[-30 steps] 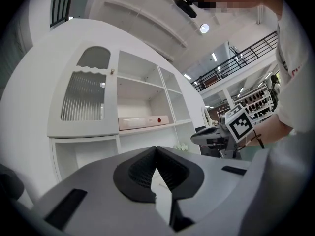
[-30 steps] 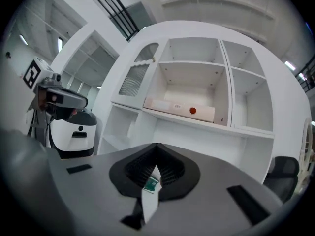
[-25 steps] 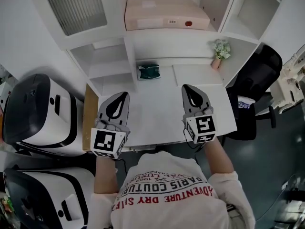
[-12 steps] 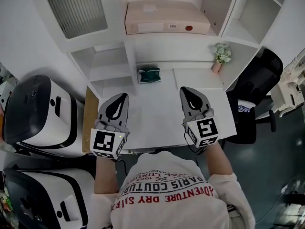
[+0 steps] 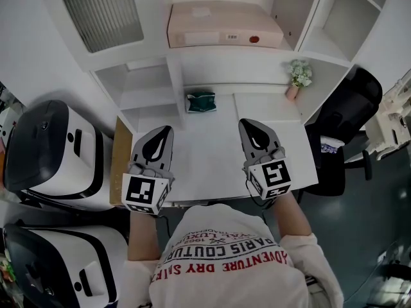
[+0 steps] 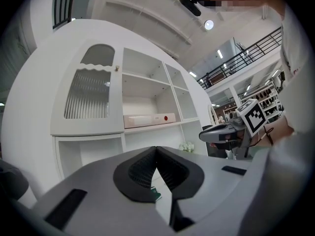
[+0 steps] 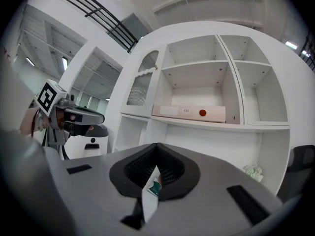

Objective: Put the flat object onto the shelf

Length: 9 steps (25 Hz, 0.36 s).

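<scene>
The green flat object [image 5: 201, 100] lay on the white desk [image 5: 212, 162], right at the back, under the shelf unit [image 5: 225, 55] and untouched by either tool. Short of it, toward the person, the left gripper [image 5: 166, 132] and the right gripper [image 5: 249, 126] hung over the desk, one to each side of it and well apart from it. Both had their jaws pressed together with nothing between them. The step in hand looked like the reach, so the nearer tool would probably need to part its jaws before arriving. It could then come in low from the front and take the object by its forward edge, since so thin a thing would likely slide back if pushed from above. Just to the left of the object stood an upright divider [image 5: 174, 82] with low cubbies beyond it, which left little side room there. To its right the desk ran bare as far as a small potted plant [image 5: 298, 70], the better side for swinging out. Above the object a beige box [image 5: 225, 23] filled most of one shelf bay, so that board would offer scant space. Well off to its left stood white machines [image 5: 51, 149], and off to its right a black chair [image 5: 347, 101], both clear of the desk.
</scene>
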Tool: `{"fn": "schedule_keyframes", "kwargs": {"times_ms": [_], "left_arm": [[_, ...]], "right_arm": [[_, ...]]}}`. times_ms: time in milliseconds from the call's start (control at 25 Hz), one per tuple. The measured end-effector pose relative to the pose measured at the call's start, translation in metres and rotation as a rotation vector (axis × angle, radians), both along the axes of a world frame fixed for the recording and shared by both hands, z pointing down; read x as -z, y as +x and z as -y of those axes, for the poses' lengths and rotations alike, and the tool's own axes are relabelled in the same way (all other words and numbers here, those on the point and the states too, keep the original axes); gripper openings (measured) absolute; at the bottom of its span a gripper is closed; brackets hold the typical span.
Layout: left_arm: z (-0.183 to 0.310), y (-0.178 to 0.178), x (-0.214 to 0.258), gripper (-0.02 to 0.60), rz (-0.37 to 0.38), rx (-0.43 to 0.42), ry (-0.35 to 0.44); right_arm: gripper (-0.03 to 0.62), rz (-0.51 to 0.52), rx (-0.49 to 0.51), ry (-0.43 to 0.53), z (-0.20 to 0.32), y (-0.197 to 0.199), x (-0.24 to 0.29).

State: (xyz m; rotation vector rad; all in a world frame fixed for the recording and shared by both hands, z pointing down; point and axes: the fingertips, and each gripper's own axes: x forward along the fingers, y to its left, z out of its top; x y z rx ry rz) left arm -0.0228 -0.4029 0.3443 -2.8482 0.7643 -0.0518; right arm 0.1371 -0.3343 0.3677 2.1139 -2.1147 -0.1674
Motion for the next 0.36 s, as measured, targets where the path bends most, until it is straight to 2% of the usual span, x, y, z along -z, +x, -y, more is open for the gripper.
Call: {"fn": "schedule_keyframes", "kwargs": {"times_ms": [360], "left_arm": [[-0.0032, 0.0048, 0.0007, 0.014, 0.001, 0.004, 0.0]], "right_arm": [[0.026, 0.008, 0.012, 0.01, -0.0009, 0.003, 0.0026]]}}
